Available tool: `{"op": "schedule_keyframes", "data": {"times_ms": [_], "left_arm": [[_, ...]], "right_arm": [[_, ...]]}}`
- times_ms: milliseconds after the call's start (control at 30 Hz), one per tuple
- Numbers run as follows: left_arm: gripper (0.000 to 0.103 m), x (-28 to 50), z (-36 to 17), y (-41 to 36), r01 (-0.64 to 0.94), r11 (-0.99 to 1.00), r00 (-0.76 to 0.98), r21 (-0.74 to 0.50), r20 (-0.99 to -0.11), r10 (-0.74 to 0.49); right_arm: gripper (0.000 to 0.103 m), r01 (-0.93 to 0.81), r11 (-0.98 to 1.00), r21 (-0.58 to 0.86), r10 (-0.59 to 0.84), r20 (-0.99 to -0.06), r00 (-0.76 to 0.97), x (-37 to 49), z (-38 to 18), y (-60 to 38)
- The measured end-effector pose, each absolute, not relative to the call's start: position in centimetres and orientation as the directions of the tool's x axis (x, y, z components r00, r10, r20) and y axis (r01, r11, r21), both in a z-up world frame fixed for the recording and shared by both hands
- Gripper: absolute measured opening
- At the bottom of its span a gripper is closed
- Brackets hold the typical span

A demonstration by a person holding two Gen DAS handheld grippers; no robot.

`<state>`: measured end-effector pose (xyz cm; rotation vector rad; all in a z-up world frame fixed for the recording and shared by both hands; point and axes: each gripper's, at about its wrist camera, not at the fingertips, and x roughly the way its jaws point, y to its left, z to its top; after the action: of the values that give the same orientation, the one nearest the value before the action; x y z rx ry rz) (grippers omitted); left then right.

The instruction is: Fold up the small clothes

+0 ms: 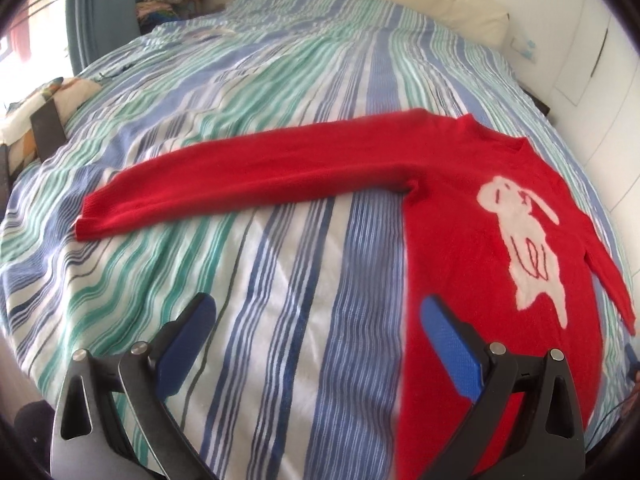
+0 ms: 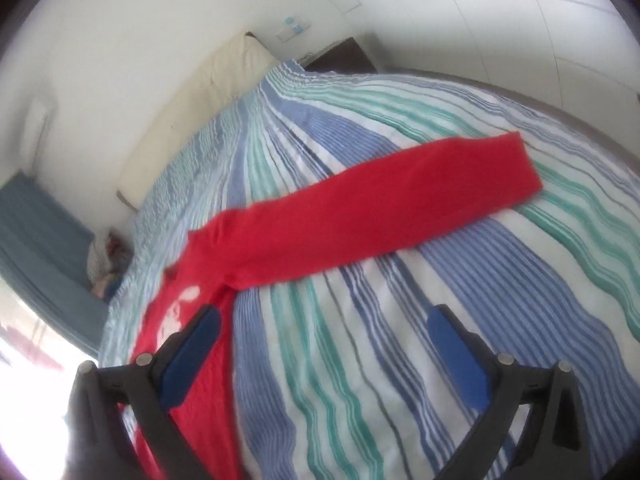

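Left wrist view: red sweater [image 1: 460,216] spread flat on a striped bedspread [image 1: 248,92], left gripper [image 1: 316,340] gaping wide with nothing in it.
Its sleeve [image 1: 240,184] stretches toward the left of the frame, cuff near the bedspread's left edge; broad bare cloth lies above and below it. A white rabbit figure [image 1: 520,240] shows on the chest, with no readable writing. The sweater's hem is cut off at the bottom, and the far sleeve is only partly seen at right. Right wrist view: right gripper [image 2: 324,344] also spread wide and empty above the bedspread [image 2: 360,360]. The sweater [image 2: 320,224] sits lower left, its body partly hidden behind the left finger [image 2: 192,352], one sleeve [image 2: 400,200] reaching to the upper right. Motion blur softens everything.
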<state>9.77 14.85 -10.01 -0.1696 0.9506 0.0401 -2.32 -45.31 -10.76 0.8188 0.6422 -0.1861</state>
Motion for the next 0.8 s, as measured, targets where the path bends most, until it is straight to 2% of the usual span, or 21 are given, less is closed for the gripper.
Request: {"op": "schedule_keyframes", "data": {"times_ms": [67, 133, 267, 300, 367, 400, 433, 500, 633, 733, 800], "left_arm": [[0.102, 10.1, -10.5, 14.8, -0.135, 0.981, 0.570, -0.140, -0.821, -0.038], [0.102, 10.6, -11.2, 14.8, -0.157, 0.976, 0.543, -0.150, -0.839, -0.041], [0.102, 11.3, -11.9, 15.2, -0.187, 0.972, 0.531, -0.144, -0.847, -0.023], [0.102, 11.5, -12.1, 15.4, -0.194, 0.972, 0.533, -0.136, -0.846, -0.012], [0.102, 11.7, -12.6, 15.9, -0.209, 0.971, 0.530, -0.113, -0.848, 0.015], [0.102, 11.8, -12.9, 16.2, -0.216, 0.971, 0.529, -0.106, -0.848, 0.025], [0.102, 11.7, -13.2, 16.5, -0.219, 0.970, 0.529, -0.104, -0.848, 0.029], [0.102, 11.4, -14.0, 17.0, -0.218, 0.971, 0.528, -0.102, -0.849, 0.030], [0.102, 10.4, -14.7, 17.7, -0.229, 0.967, 0.527, -0.115, -0.850, 0.024], [0.102, 10.5, -14.0, 18.2, -0.235, 0.959, 0.563, -0.157, -0.827, 0.003], [0.102, 10.8, -13.7, 18.5, -0.246, 0.953, 0.573, -0.178, -0.819, -0.005]], "right_arm": [[0.093, 0.435, 0.558, 0.707, 0.155, -0.604, 0.782, -1.4, -12.8, -49.0], [0.075, 0.453, 0.484, 0.749, 0.190, -0.595, 0.781, -1.4, -14.3, -51.2], [0.070, 0.465, 0.415, 0.782, 0.110, -0.550, 0.828, -1.3, -14.5, -53.6], [0.065, 0.479, 0.389, 0.787, 0.085, -0.548, 0.832, -1.2, -14.8, -54.2], [0.051, 0.513, 0.331, 0.792, 0.039, -0.554, 0.831, -0.9, -15.6, -55.4], [0.041, 0.526, 0.302, 0.795, 0.021, -0.558, 0.830, -0.8, -16.1, -55.7], [0.024, 0.540, 0.284, 0.793, 0.011, -0.565, 0.825, -0.7, -16.4, -55.9], [0.002, 0.587, 0.277, 0.760, 0.003, -0.612, 0.791, -0.5, -16.7, -56.6], [0.004, 0.617, 0.410, 0.672, -0.071, -0.651, 0.756, 0.7, -12.4, -56.5], [0.004, 0.489, 0.629, 0.605, -0.079, -0.576, 0.814, 4.1, -4.6, -53.1], [0.004, 0.359, 0.757, 0.546, -0.029, -0.520, 0.854, 7.3, 0.6, -49.1]]}}
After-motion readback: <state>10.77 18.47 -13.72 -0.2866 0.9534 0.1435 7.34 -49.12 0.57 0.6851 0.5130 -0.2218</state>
